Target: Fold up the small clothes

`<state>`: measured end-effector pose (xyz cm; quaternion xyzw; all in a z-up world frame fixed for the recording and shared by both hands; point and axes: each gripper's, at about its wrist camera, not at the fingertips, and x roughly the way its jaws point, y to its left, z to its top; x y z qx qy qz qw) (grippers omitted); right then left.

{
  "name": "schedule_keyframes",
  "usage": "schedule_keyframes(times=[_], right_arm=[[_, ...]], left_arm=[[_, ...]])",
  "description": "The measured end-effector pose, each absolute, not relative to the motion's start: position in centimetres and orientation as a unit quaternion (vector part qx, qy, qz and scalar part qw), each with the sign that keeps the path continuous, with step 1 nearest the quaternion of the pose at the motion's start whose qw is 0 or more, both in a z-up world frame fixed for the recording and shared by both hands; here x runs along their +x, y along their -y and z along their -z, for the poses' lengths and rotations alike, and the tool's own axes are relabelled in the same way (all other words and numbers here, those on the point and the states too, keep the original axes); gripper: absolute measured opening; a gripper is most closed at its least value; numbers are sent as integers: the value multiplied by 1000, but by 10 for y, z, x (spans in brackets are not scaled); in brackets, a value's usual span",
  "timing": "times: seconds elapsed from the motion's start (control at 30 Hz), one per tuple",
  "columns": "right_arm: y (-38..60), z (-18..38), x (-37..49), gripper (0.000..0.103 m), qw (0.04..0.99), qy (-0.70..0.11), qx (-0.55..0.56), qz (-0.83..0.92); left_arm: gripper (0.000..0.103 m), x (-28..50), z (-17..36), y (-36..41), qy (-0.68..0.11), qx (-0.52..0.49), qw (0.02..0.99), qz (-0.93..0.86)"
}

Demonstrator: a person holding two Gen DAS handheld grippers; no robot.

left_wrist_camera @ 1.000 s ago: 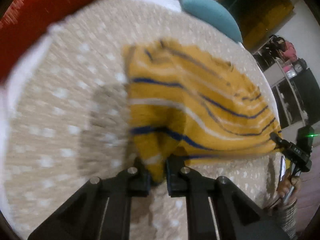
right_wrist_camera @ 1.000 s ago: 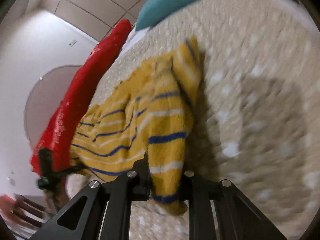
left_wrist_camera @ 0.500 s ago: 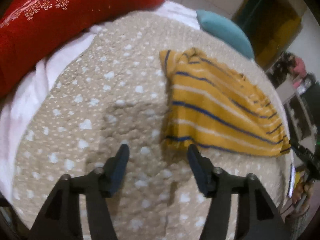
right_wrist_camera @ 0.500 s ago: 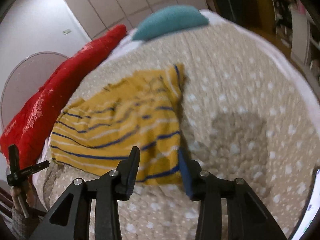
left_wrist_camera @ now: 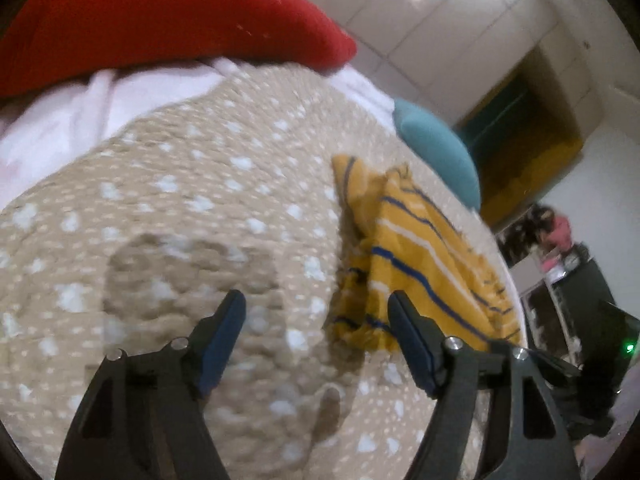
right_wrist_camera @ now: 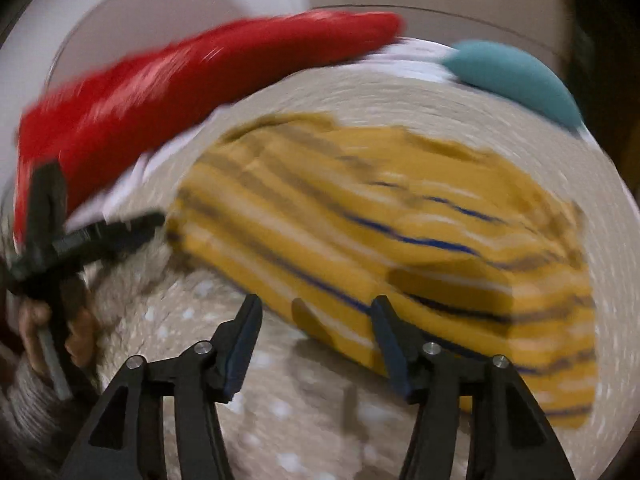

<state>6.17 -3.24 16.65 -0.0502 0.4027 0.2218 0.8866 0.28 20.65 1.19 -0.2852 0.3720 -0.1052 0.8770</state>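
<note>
A small yellow garment [left_wrist_camera: 416, 256] with blue and white stripes lies folded on the beige dotted bedspread [left_wrist_camera: 180, 208]. My left gripper [left_wrist_camera: 316, 300] is open and empty, above the bedspread just left of the garment's near edge. In the right wrist view the garment [right_wrist_camera: 400, 232] fills the middle, blurred by motion. My right gripper [right_wrist_camera: 316, 304] is open and empty, close in front of the garment's near folded edge. The left gripper [right_wrist_camera: 60, 236] and the hand holding it show at the left of the right wrist view.
A red pillow [left_wrist_camera: 160, 20] lies at the bed's far side over a white sheet [left_wrist_camera: 80, 112]. A teal pillow [left_wrist_camera: 436, 148] sits beyond the garment. Dark furniture [left_wrist_camera: 560, 300] stands off the bed's right edge.
Both grippers let go of the garment, which dropped folded onto the bedspread. Both have opened wide and pulled back; the right view has swung round.
</note>
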Motion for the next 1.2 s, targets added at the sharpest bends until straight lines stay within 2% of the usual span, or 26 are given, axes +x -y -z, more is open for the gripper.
schedule_keyframes(times=[0.2,0.33,0.47,0.53,0.6,0.63,0.67,0.7,0.77,0.9,1.0,1.03,1.1,1.2], right_arm=[[-69,-144,68,70,868,-392,-177,-247],[-121,-125,71,70,870,-343,-299,-189],[-150,-119,82,71,870,-310,-353,-151],[-161,-117,94,75,866,-308,-367,-140],[-168,-118,105,74,868,-313,-362,-134],[-168,-119,110,65,870,-320,-349,-138],[-167,-121,115,44,872,-330,-332,-144],[-166,-123,118,34,874,-338,-320,-142],[-163,-129,122,26,880,-343,-295,-145],[-117,-174,127,22,910,-346,-150,-170],[-29,-230,130,19,932,-318,29,-170],[13,-243,127,13,933,-305,96,-167],[86,-253,112,13,926,-284,192,-157],[181,-230,75,13,914,-272,277,-118]], left_arm=[[78,-18,-19,-243,-328,-305,891,69],[78,-27,-16,-277,-304,-354,883,54],[78,-31,-11,-297,-291,-389,873,48],[78,-32,-10,-299,-291,-393,871,52],[78,-33,-12,-297,-292,-388,873,49],[78,-32,-14,-295,-293,-386,873,47],[78,-33,-15,-295,-293,-386,874,46],[78,-34,-16,-295,-292,-387,874,45],[78,-35,-18,-294,-291,-383,876,39],[78,-34,-22,-281,-293,-361,885,31],[78,-31,-29,-259,-309,-344,885,50],[78,-29,-33,-248,-315,-342,883,63],[78,-27,-43,-225,-322,-328,883,94],[78,-23,-62,-174,-339,-270,891,137]])
